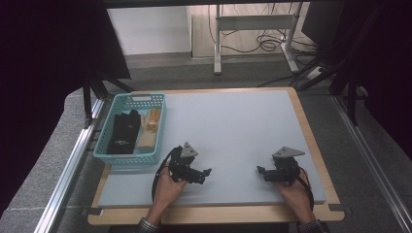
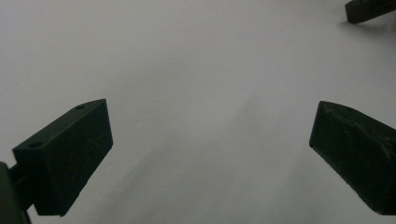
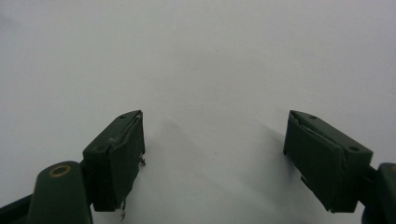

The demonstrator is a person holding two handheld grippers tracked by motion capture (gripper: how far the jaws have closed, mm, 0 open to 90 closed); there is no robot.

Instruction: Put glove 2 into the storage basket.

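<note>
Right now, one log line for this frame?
left gripper: open, empty, over mat | right gripper: open, empty, over mat | basket: far left, holds black glove and tan glove | mat: bare between grippers

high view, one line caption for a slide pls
Both open grippers, left gripper and right gripper, rest on the mat beside the teal basket.

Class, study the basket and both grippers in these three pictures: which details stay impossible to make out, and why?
- High view: the basket holds black fabric and a tan item, both too small to identify.
- Left gripper view: the other gripper's jaw tip at the top right is cut off by the edge.
- High view: both forearms are cut off at the bottom edge.
</note>
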